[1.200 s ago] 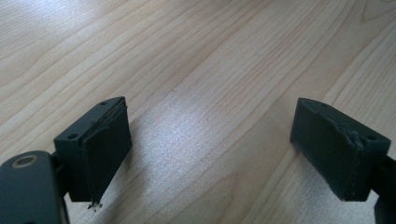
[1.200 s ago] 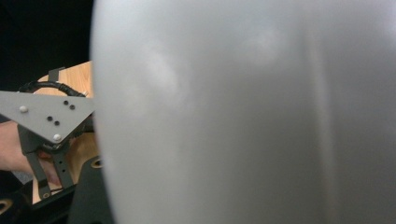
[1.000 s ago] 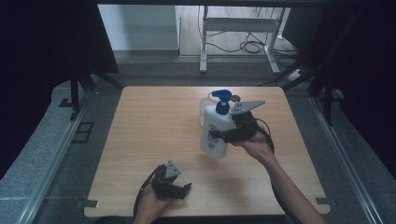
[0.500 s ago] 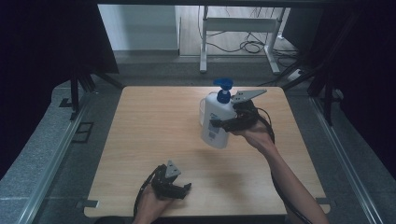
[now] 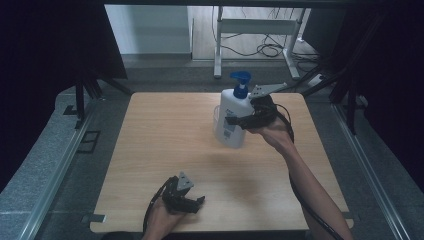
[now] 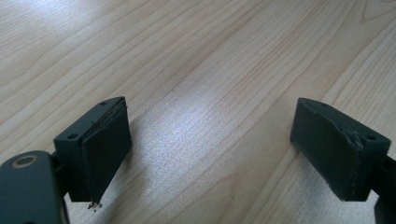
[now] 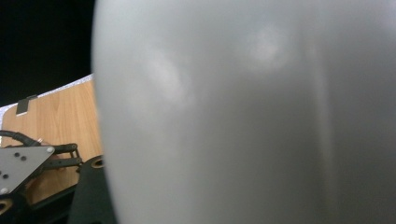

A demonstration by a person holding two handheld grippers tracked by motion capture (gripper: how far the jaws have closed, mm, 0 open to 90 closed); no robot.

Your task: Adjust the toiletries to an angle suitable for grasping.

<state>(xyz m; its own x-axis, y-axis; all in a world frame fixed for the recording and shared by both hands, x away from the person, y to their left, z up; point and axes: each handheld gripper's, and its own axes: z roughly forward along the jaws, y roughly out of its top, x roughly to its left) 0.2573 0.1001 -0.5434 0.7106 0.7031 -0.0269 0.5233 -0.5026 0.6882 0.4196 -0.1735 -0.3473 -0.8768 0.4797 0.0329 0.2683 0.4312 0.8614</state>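
Note:
A white pump bottle with a blue pump head hangs upright over the far right part of the wooden table. My right gripper is shut on the bottle's body from the right side. Up close in the right gripper view, the bottle is a pale blur. My left gripper rests low near the table's front edge, held in a hand. Its jaws stand wide apart over bare wood, with nothing between them.
The table's front edge lies just below the left hand. A metal frame and cables stand on the floor beyond the far edge. Dark curtains hang at both sides. The left gripper's grey plate appears low in the right gripper view.
My right gripper has carried the bottle up and toward the far edge of the table. The left gripper has stayed where it was.

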